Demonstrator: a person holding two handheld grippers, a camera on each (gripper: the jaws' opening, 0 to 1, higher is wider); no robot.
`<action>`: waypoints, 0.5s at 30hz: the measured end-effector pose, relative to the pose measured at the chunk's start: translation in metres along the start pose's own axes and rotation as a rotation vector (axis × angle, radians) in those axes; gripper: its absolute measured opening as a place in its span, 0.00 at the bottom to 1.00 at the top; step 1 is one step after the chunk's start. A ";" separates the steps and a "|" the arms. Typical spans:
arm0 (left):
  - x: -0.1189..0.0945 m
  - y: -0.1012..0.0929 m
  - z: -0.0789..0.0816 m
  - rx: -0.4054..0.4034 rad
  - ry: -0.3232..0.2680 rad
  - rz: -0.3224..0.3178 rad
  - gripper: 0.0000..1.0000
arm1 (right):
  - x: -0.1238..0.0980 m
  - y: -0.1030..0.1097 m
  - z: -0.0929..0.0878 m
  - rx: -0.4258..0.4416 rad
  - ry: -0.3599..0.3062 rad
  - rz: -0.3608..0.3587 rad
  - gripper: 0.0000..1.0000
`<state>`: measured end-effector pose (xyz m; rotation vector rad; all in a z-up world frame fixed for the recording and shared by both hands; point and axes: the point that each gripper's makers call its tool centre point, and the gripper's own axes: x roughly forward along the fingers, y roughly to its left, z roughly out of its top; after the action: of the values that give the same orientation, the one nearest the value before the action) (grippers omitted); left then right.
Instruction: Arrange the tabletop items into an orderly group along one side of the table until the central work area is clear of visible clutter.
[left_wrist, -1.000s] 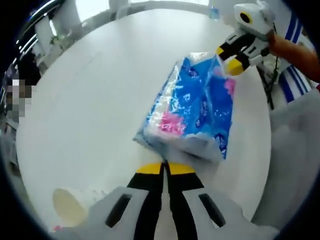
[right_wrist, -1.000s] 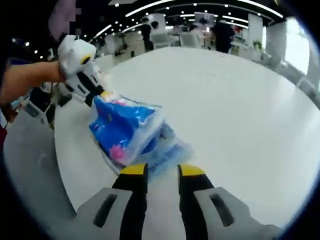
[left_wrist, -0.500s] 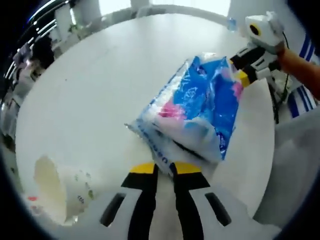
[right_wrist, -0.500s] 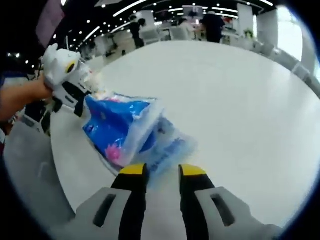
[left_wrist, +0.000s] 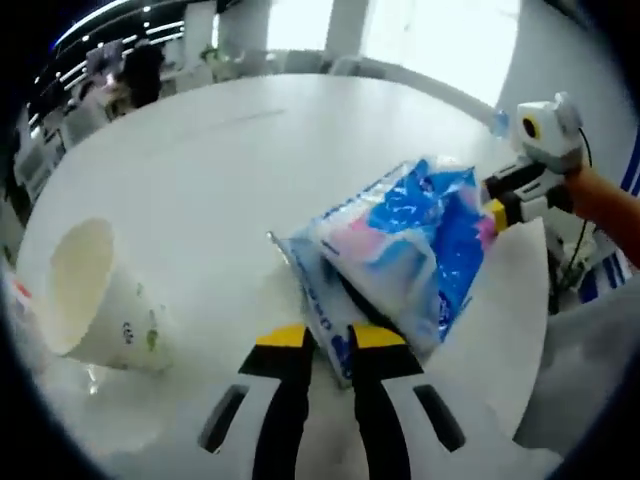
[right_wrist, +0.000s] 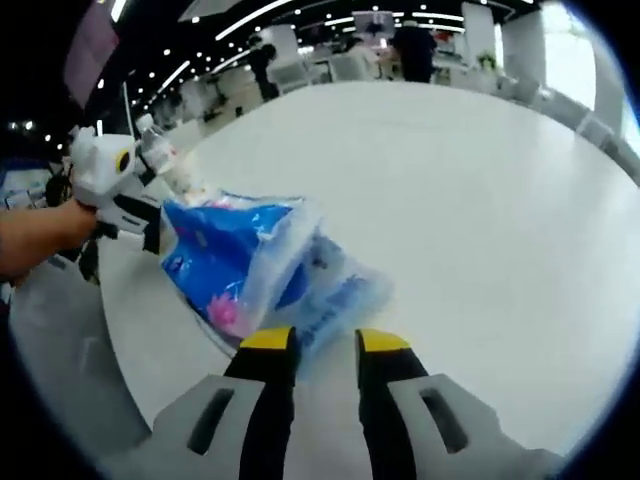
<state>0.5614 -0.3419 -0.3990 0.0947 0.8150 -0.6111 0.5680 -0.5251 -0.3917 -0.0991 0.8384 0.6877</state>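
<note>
- Where the left gripper view looks along its own jaws, the left tool (left_wrist: 325, 338) stands with a narrow gap between its yellow tips, and a corner of the tissue pack (left_wrist: 400, 250) wrapper lies in that gap; whether the tips pinch the film cannot be told.
- The right tool (right_wrist: 325, 342) shows a slightly wider gap in the right gripper view, its tips touching the clear film at the pack's near end; a firm grip cannot be told.
- Each tool appears in the other's view at the pack's far end, held by a hand (right_wrist: 35, 235).
- The blue, white and pink tissue pack rests on the white table (right_wrist: 480, 200), with its long axis running from one tool to the other.
- A paper cup (left_wrist: 90, 295) lies on its side near the left tool, mouth turned away from the pack, well apart from it.
- The pack sits near the table's curved edge (right_wrist: 130, 330); beyond the pack, broad bare table surface extends toward the far rim.
- A small bottle (right_wrist: 150, 130) stands beside the far edge behind the left tool.
</note>
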 end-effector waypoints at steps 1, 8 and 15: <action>0.000 0.001 0.000 0.003 -0.009 0.013 0.12 | 0.000 0.000 0.000 0.005 -0.002 0.001 0.22; 0.000 0.003 0.000 -0.030 -0.063 0.050 0.07 | 0.001 0.001 -0.001 0.025 0.000 -0.006 0.16; -0.001 0.001 0.005 0.003 -0.099 0.065 0.01 | 0.003 0.002 0.000 0.018 -0.008 -0.016 0.09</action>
<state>0.5643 -0.3422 -0.3952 0.0929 0.7124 -0.5514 0.5682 -0.5221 -0.3932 -0.0867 0.8356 0.6653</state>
